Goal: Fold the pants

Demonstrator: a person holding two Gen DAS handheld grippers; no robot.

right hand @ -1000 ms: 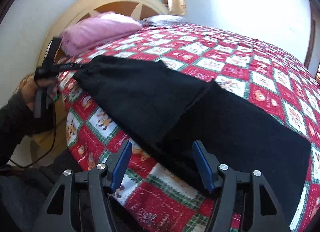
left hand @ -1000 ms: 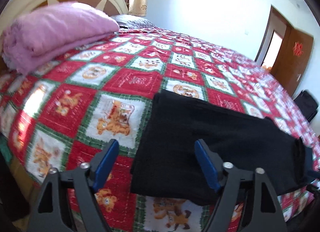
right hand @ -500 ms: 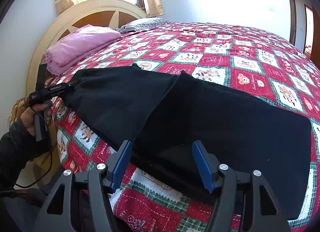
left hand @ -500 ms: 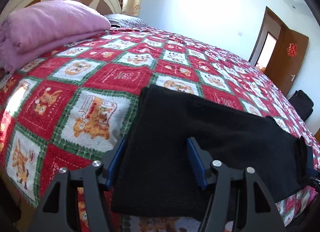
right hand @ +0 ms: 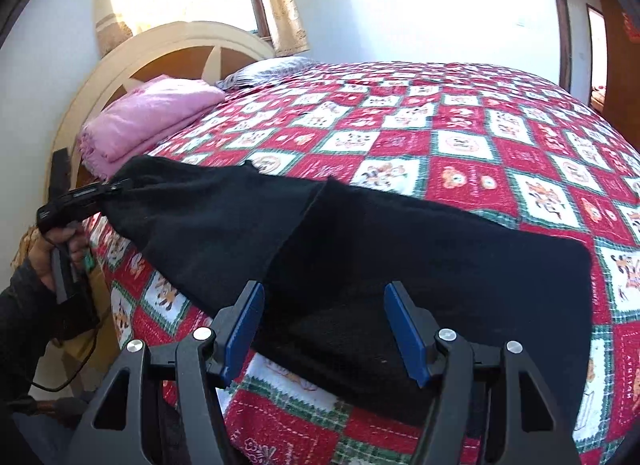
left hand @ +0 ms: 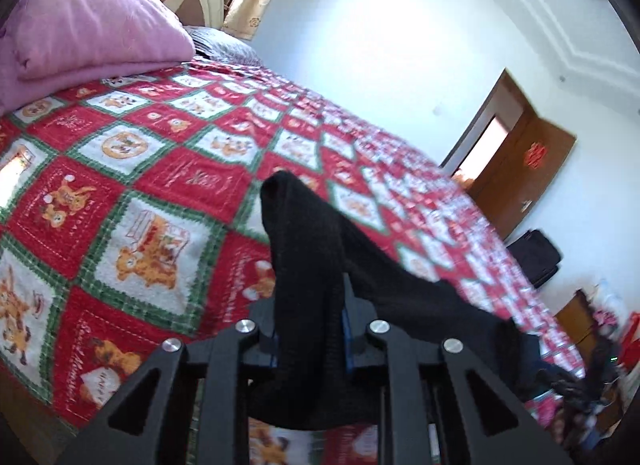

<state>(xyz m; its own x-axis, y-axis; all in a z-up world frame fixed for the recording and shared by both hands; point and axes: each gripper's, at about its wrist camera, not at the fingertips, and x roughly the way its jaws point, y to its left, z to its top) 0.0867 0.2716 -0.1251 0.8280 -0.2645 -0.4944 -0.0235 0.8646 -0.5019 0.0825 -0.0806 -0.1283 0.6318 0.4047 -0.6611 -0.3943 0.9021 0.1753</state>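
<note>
Black pants [right hand: 400,249] lie along the near edge of the bed, partly folded. My left gripper [left hand: 310,339] is shut on one end of the pants [left hand: 308,257] and lifts that end off the quilt; the cloth bunches up between the fingers. In the right wrist view the left gripper [right hand: 116,187] holds the pants' far left end. My right gripper [right hand: 324,329] is open, with its blue pads on either side of the near edge of the pants, above the cloth.
A red, green and white patchwork quilt [right hand: 480,137] covers the bed. A folded pink blanket [right hand: 152,117] lies by the headboard [right hand: 168,53]. A brown door [left hand: 520,169] and a dark bag [left hand: 536,257] stand past the bed's far side.
My left gripper has moved in over the pants' end, shut on it and lifted it. My right gripper stays open and has come a little closer to the cloth.
</note>
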